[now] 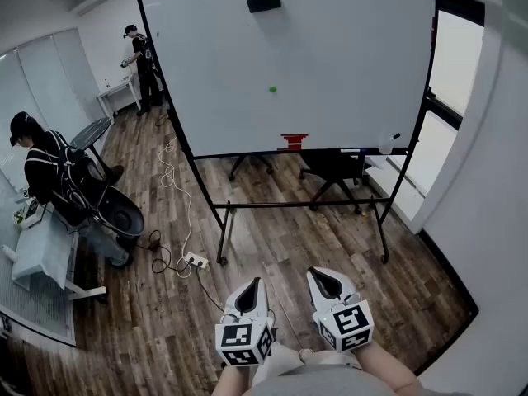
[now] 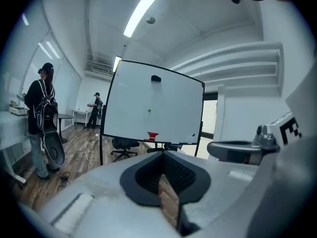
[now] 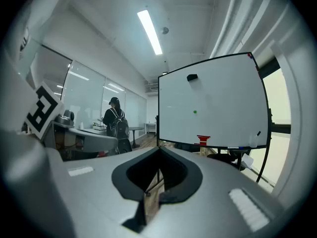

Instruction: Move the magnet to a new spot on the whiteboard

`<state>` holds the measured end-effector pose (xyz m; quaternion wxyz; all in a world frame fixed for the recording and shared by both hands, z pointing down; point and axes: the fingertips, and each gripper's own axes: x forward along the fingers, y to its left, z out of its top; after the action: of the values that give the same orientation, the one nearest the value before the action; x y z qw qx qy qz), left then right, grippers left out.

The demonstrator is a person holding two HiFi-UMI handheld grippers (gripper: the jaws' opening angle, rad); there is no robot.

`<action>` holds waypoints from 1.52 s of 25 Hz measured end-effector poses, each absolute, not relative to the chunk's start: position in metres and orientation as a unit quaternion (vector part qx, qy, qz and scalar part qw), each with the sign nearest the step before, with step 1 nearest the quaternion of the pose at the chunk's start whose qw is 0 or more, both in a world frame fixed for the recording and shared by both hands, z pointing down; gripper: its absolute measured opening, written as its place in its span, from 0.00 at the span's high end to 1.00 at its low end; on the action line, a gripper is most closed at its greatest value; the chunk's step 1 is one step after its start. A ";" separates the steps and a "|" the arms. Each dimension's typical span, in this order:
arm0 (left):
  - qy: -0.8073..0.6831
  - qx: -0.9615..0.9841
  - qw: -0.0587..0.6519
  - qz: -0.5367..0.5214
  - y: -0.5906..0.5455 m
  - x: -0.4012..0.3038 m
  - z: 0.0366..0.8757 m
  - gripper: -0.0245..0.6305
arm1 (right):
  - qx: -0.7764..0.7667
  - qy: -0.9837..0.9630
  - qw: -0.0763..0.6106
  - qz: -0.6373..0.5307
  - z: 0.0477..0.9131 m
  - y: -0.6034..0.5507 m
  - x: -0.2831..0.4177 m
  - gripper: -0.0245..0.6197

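The left gripper (image 1: 250, 294) and right gripper (image 1: 327, 282) are both closed on nothing, held low side by side, well apart from the white rolling whiteboard (image 1: 346, 64). The small round green magnet (image 1: 273, 89) sits mid-board, below a black eraser (image 1: 263, 2). The best approach is probably to step close, open one gripper and pinch the magnet's rim squarely. A wood-plank floor (image 1: 272, 238) lies under the stand, and two people (image 1: 49, 172) stand at the left.

Left gripper (image 1: 252, 285), right gripper (image 1: 318, 275): fingers together.
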<state>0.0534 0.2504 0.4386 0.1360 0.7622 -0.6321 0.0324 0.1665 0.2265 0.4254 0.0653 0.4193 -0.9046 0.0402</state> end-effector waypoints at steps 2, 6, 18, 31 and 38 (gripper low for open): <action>-0.630 0.762 0.146 0.028 0.256 0.060 0.442 0.96 | 0.417 -0.906 0.064 0.042 0.425 0.232 0.172 0.97; -0.628 0.763 0.152 0.023 0.259 0.070 0.442 0.96 | 0.411 -0.909 0.060 0.038 0.422 0.236 0.176 0.97; -0.627 0.764 0.153 0.024 0.245 0.089 0.444 0.96 | 0.404 -0.912 0.055 0.049 0.428 0.222 0.188 0.97; -0.640 0.752 0.157 0.020 0.224 0.091 0.446 0.96 | 0.402 -0.912 0.041 0.067 0.436 0.198 0.201 0.97; -0.651 0.741 0.163 0.018 0.210 0.078 0.452 0.96 | 0.390 -0.917 0.042 0.073 0.443 0.182 0.190 0.97</action>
<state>0.0779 0.2096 0.4523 0.1626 0.7410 -0.6513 0.0185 0.1905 0.1821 0.4425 0.0416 0.3905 -0.9168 0.0730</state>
